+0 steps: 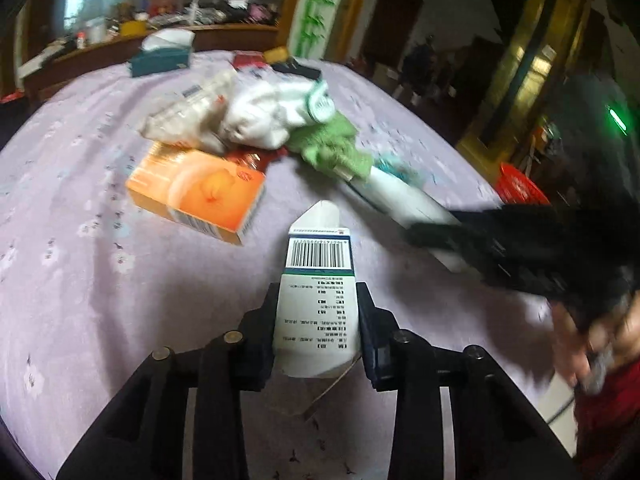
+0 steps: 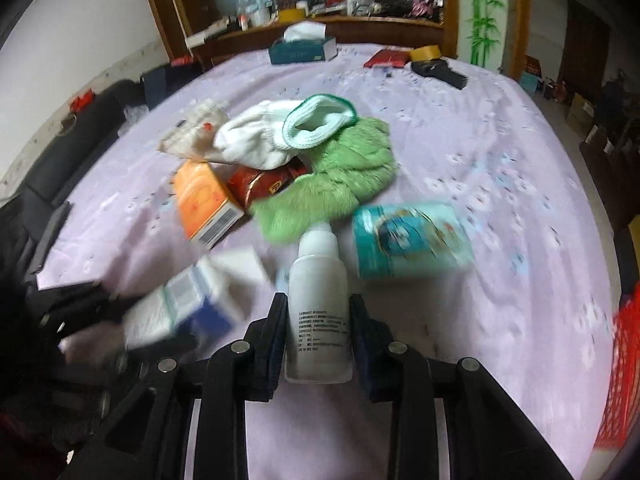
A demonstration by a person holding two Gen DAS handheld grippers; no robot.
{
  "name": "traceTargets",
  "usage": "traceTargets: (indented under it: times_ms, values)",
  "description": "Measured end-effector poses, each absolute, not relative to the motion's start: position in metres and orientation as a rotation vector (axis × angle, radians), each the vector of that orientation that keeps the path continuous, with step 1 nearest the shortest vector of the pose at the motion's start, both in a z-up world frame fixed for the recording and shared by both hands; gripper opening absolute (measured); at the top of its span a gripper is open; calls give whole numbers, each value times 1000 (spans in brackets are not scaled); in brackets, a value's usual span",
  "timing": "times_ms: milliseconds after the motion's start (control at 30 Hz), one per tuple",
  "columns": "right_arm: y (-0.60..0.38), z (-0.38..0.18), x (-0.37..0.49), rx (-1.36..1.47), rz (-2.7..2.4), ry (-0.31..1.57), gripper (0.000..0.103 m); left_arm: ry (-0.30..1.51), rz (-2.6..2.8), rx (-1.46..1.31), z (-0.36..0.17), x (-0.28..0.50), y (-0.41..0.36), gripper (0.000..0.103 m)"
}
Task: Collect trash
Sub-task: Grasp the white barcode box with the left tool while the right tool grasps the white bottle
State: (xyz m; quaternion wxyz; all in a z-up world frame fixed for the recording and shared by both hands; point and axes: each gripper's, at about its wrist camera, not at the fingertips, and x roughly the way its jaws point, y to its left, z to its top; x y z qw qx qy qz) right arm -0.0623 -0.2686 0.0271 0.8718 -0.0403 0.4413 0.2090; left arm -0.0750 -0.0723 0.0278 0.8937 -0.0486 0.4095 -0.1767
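Both tilted downward, our left gripper (image 1: 318, 300) clamps a white carton (image 1: 318, 280); our right gripper (image 2: 318, 312) clamps a white bottle (image 2: 318, 304)

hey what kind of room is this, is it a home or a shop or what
Most likely a lived-in home, perhaps a dining or living room. A round table under a lilac flowered cloth holds a tissue box and household clutter, with a crowded wooden sideboard and mirror behind it.

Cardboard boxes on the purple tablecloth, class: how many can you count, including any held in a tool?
3. The white barcode box is gripped in the left tool; the orange box lies left of centre; the teal tissue box sits at the far edge. Others may be hidden under the pile.
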Motion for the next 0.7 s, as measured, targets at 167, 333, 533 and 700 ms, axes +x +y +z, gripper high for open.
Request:
traceTargets:
  times_ms: [167, 333, 533, 700]
  values:
    - [-290, 32, -98, -13, 354, 832, 32, 770, -296, -117, 34, -79, -84, 33]
    - [-298, 33, -111, 20, 285, 775, 32, 734, -285, -115, 30, -78, -95, 33]
    - [-298, 30, -112, 39, 300, 786, 32, 733, -275, -99, 29, -78, -101, 33]
    - [-297, 35, -114, 35, 306, 776, 32, 719, -267, -83, 32, -81, -104, 33]
